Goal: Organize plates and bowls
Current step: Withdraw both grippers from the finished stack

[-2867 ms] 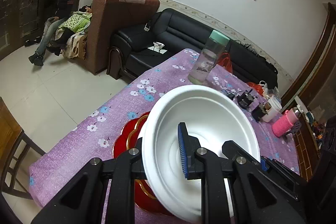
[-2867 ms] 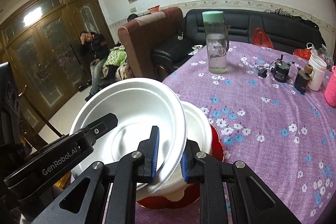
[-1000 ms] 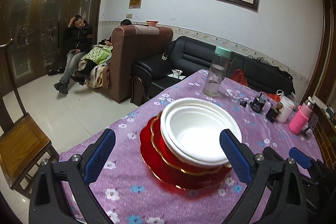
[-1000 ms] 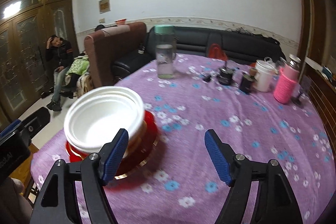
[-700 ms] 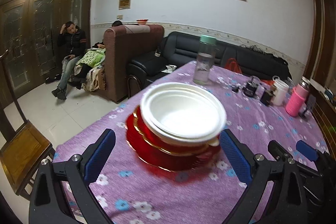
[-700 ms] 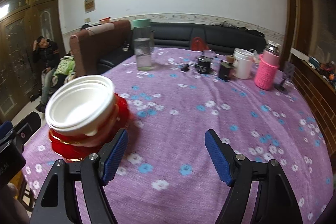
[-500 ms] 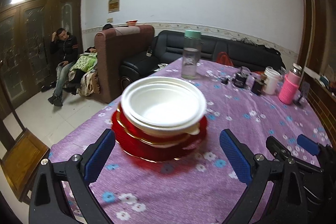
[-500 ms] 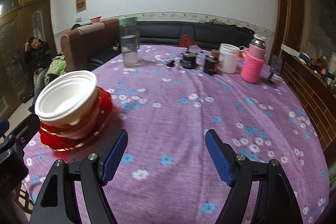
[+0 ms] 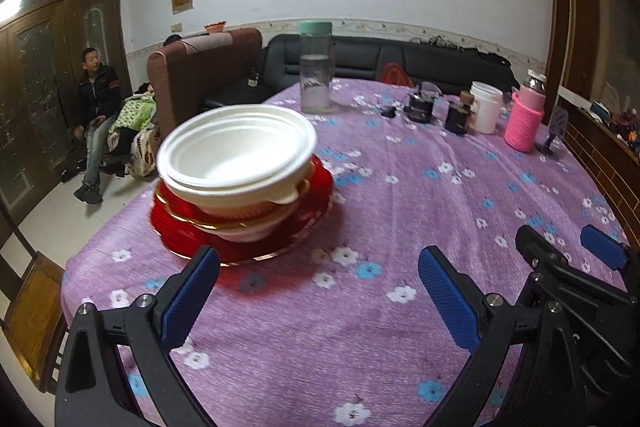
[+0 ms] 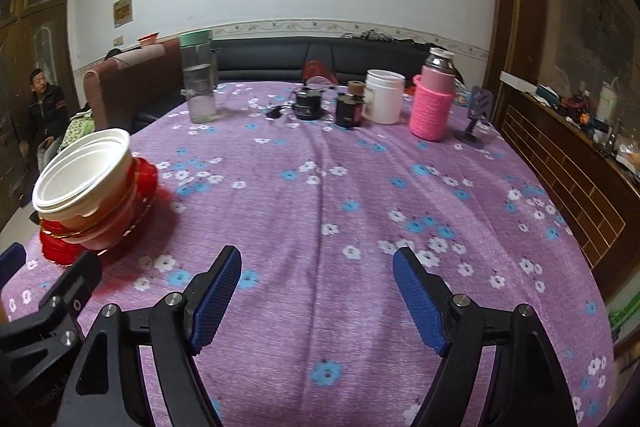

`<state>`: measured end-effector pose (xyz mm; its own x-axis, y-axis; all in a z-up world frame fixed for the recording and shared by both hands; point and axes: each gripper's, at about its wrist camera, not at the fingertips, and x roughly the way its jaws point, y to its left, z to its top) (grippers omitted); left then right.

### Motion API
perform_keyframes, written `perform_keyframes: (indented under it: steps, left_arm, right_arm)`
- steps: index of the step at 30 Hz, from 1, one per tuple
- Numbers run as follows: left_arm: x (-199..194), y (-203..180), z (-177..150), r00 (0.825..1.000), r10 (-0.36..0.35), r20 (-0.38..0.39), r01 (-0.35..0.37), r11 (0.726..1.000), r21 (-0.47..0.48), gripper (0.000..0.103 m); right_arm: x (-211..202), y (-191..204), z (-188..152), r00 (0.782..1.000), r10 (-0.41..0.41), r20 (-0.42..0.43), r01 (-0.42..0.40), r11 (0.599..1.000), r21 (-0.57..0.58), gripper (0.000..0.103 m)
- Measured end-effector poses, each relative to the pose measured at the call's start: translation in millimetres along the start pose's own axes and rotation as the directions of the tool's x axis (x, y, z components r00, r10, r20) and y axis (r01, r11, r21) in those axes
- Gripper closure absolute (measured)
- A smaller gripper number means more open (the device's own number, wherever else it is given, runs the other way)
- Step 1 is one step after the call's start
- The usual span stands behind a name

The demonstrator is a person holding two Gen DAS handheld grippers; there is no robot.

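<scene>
The white bowls point(image 9: 236, 155) sit nested on the red plates point(image 9: 244, 227) near the table's point(image 9: 440, 211) left edge — light, thin-walled foam by the look, easily crushed, best pinched at the rim. Left gripper point(image 9: 320, 291) and right gripper point(image 10: 316, 295) both gape empty, well apart from the stack.

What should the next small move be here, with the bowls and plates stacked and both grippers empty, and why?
Probably draw both grippers a little further back and stop. The white bowls sit nested on the red plates in one stack, and no loose dishes show on the purple tablecloth. The left gripper and right gripper are both open and hold nothing, so nothing visible calls for another grasp.
</scene>
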<state>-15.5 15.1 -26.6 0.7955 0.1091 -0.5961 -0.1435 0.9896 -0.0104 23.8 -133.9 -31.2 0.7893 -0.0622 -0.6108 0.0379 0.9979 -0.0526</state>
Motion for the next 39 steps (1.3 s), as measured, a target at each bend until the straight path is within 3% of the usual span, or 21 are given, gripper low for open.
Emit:
perform_keyframes:
  steps: [17,28,39]
  left_arm:
    - [24,-24,-9,0.995,-0.030,-0.094,0.031,0.999,0.014,0.004]
    - [26,-19,-6,0.997,0.031,-0.077,-0.031,1.000,-0.005,0.004]
    - [31,-4,-7,0.995,0.041,-0.096,-0.045,0.998,-0.048,0.004]
  right_arm:
    - [12,-22,-5,0.998,-0.049,-0.029,0.050,0.999,0.019,0.019]
    - [15,-17,-8,0.999,-0.021,-0.046,0.023,0.999,0.029,0.017]
    - [18,-6,-12,0.998,-0.002,-0.063,0.004,1.000,0.026,0.017]
